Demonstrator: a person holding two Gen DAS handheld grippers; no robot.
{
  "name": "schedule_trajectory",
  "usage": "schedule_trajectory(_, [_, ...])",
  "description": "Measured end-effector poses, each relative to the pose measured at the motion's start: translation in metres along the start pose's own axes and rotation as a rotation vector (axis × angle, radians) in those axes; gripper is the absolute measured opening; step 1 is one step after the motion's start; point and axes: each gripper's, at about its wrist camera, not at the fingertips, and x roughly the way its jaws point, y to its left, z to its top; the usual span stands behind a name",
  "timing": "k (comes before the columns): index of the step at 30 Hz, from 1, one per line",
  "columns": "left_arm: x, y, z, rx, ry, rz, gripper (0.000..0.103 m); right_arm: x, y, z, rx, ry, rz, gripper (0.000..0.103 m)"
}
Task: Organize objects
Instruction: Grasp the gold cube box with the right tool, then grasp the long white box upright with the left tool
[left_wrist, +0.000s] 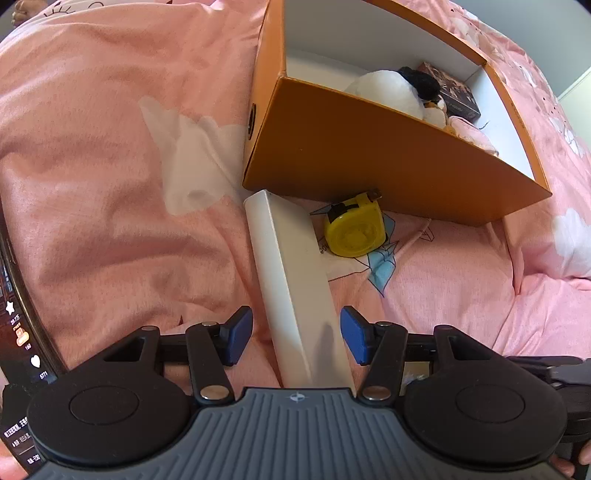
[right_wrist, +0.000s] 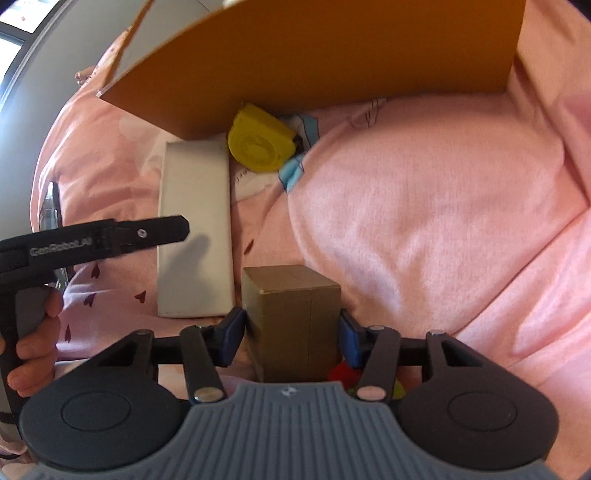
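A long white box (left_wrist: 291, 280) lies on the pink bedding, pointing toward an orange box (left_wrist: 369, 162). My left gripper (left_wrist: 297, 338) is open, its blue pads on either side of the white box's near end, not touching. A yellow tape measure (left_wrist: 354, 227) leans against the orange box's wall. My right gripper (right_wrist: 291, 332) is shut on an olive-brown box (right_wrist: 291, 317). The right wrist view also shows the white box (right_wrist: 195, 229), the tape measure (right_wrist: 258, 142) and the orange box (right_wrist: 314, 66).
Inside the orange box lie a white plush toy (left_wrist: 388, 92) and a dark printed box (left_wrist: 452, 90). A phone (left_wrist: 14, 302) lies at the left edge. Red and green items (right_wrist: 345, 373) peek from under the right gripper. The left gripper's body (right_wrist: 92, 240) shows at left.
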Motion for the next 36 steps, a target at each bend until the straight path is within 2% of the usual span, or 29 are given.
schedule_trajectory(4, [0.005, 0.003, 0.004, -0.031, 0.005, -0.006, 0.065, -0.025, 0.004, 0.009, -0.034, -0.101, -0.038, 0.055])
schedule_trajectory(9, [0.016, 0.005, 0.01, -0.068, 0.018, -0.005, 0.065, -0.039, 0.005, 0.022, -0.083, -0.189, -0.145, 0.055])
schedule_trajectory(16, [0.028, 0.002, 0.013, -0.062, 0.04, 0.015, 0.061, -0.028, -0.005, 0.028, -0.065, -0.165, -0.147, 0.055])
schedule_trajectory(20, [0.032, 0.001, 0.012, -0.056, 0.049, 0.0, 0.049, -0.026, -0.008, 0.025, -0.053, -0.162, -0.144, 0.056])
schedule_trajectory(23, [0.033, 0.001, 0.011, -0.062, 0.048, -0.008, 0.046, -0.024, -0.009, 0.025, -0.044, -0.159, -0.142, 0.056])
schedule_trajectory(29, [0.026, -0.001, 0.007, -0.062, 0.013, -0.028, 0.037, -0.024, -0.008, 0.023, -0.041, -0.166, -0.142, 0.056])
schedule_trajectory(36, [0.006, -0.012, 0.002, -0.005, -0.044, -0.038, 0.033, -0.031, -0.002, 0.019, -0.061, -0.191, -0.153, 0.055])
